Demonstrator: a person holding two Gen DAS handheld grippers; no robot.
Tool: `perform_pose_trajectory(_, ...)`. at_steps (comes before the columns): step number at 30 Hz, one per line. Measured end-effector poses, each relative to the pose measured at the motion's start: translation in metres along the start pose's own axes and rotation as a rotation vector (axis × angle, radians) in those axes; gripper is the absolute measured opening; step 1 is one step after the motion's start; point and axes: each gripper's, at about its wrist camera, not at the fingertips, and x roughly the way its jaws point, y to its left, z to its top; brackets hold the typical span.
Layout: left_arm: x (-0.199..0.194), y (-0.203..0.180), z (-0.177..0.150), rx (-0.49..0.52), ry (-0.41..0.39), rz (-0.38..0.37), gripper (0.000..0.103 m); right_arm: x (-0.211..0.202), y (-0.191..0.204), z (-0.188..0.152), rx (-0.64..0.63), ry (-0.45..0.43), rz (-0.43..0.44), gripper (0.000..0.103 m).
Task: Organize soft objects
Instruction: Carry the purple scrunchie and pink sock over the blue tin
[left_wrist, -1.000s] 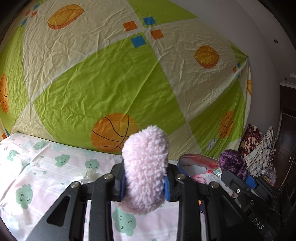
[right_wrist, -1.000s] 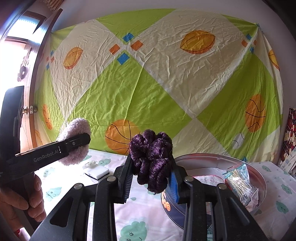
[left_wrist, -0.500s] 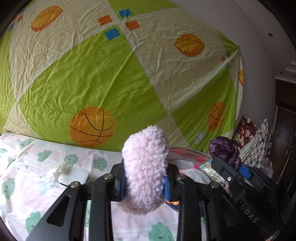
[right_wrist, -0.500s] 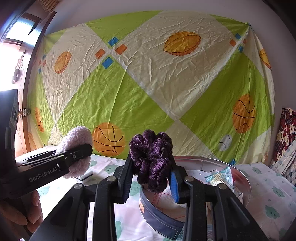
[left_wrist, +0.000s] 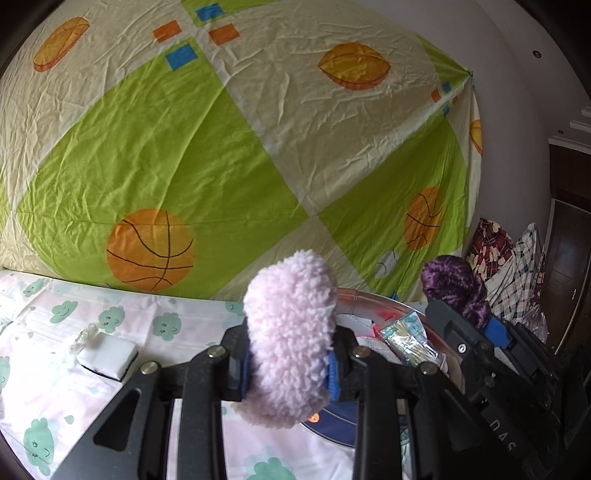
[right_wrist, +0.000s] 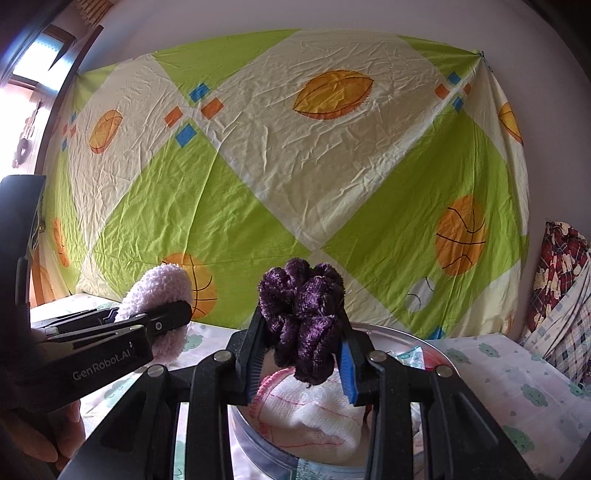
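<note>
My left gripper (left_wrist: 290, 363) is shut on a fluffy pale pink scrunchie (left_wrist: 290, 339), held upright above the near rim of a round metal tin (left_wrist: 376, 297). My right gripper (right_wrist: 301, 356) is shut on a dark purple velvet scrunchie (right_wrist: 301, 317) and hovers over the same tin (right_wrist: 391, 328). Inside the tin lie a white knitted cloth with pink trim (right_wrist: 314, 410) and a clear packet of sticks (left_wrist: 408, 338). In the right wrist view the left gripper (right_wrist: 159, 325) with the pink scrunchie (right_wrist: 157, 288) sits at the left. The purple scrunchie (left_wrist: 454, 286) shows at the right of the left wrist view.
A white sponge block (left_wrist: 107, 354) and a crumpled clear wrapper (left_wrist: 83, 334) lie on the cloud-print sheet (left_wrist: 44, 402) to the left. A green and cream sports-print cloth (right_wrist: 295, 184) hangs behind. Plaid bags (right_wrist: 561, 295) are piled at the right.
Both grippers have travelled towards the tin with their scrunchies; the tin now lies under and just ahead of them, and the white sponge has come into the left wrist view.
</note>
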Motion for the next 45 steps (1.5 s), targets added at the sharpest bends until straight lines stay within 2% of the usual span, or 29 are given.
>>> perform_pose_trajectory(19,0.029,-0.055,0.017,0.033,-0.006,-0.063,0.028,0.013,-0.063,0.005,0.050,0.007,-0.108,0.037)
perform_pose_trajectory(28,0.046,-0.066,0.018,0.032,0.027,-0.057,0.028,0.020,-0.087,0.006,0.077,0.023,-0.153,0.037)
perform_pose_trajectory(36,0.058,-0.071,0.017,0.015,0.043,-0.091,0.028,0.031,-0.104,0.004,0.086,0.046,-0.195,0.037)
perform_pose_trajectory(45,0.077,-0.081,0.019,0.010,0.077,-0.094,0.028,0.047,-0.123,0.001,0.111,0.090,-0.229,0.037)
